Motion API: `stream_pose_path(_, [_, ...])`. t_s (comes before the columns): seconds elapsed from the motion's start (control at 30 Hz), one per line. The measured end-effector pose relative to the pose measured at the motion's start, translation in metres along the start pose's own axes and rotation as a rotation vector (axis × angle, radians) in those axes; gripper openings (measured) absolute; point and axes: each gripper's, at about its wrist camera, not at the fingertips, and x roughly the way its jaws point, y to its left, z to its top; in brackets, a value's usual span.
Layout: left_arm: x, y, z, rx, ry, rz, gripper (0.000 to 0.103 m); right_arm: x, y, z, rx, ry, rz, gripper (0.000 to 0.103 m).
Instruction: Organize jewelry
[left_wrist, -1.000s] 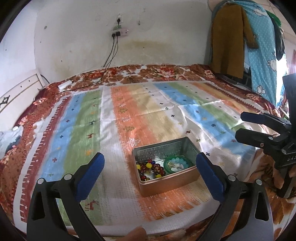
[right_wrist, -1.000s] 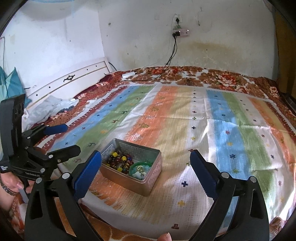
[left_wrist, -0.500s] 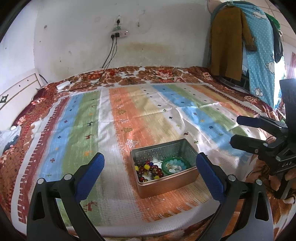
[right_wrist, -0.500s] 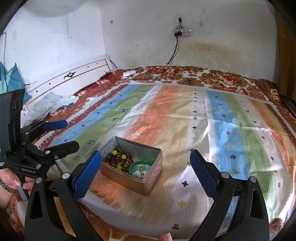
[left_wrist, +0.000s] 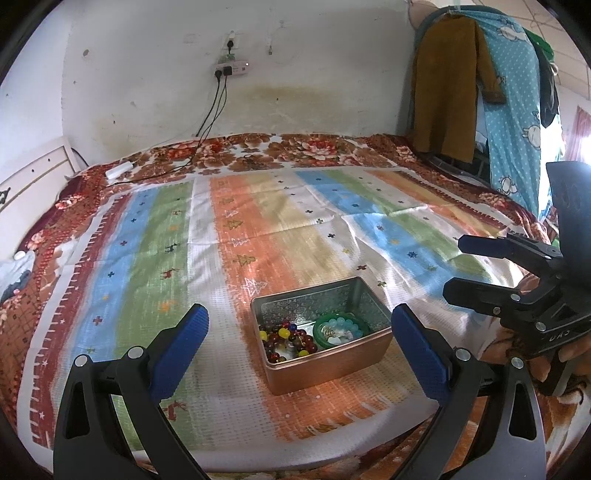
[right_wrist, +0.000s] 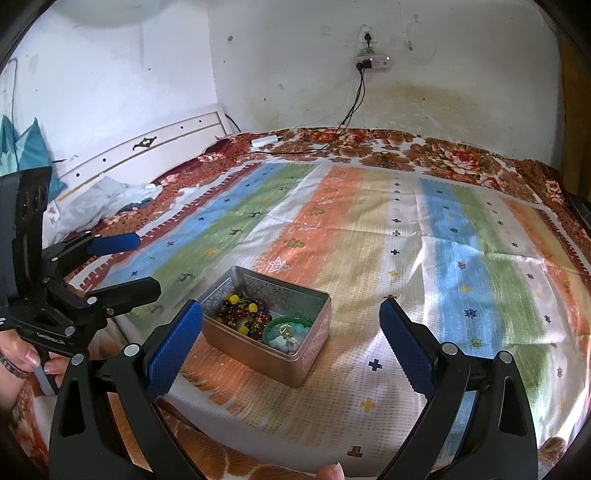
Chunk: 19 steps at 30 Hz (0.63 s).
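An open copper-coloured tin box (left_wrist: 332, 363) sits on the striped bedspread near the bed's front edge. Inside it lie dark red and yellow beads (left_wrist: 284, 339) and a green bangle (left_wrist: 341, 328) ringed around pale beads. My left gripper (left_wrist: 299, 321) hovers open and empty above the near side of the box. My right gripper (left_wrist: 458, 266) is off to the box's right, also open and holding nothing. In the right wrist view the box (right_wrist: 258, 360), beads (right_wrist: 242, 310) and bangle (right_wrist: 288, 330) lie between my right gripper's (right_wrist: 291, 314) fingers, with my left gripper (right_wrist: 144, 264) at the left.
The striped cloth (left_wrist: 258, 229) covers a floral blanket on the bed. A white charger (left_wrist: 118, 170) with cables lies at the far edge below a wall socket (left_wrist: 231, 68). Clothes (left_wrist: 450, 96) hang at the right. A white headboard (right_wrist: 155, 155) and crumpled cloth (right_wrist: 107, 199) are at the left.
Both views have shifted slightly; the box sits a little higher in frame. In the left wrist view the right gripper has edged left toward the box. Both stay open.
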Motion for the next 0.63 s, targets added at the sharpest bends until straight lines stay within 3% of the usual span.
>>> stream_pose_path(0.63, [0.0009,-0.0003,0.0017,0.004,0.012,0.020,0.097,0.0019,0.0014,-0.0007,-0.008,0.008,-0.005,0.097])
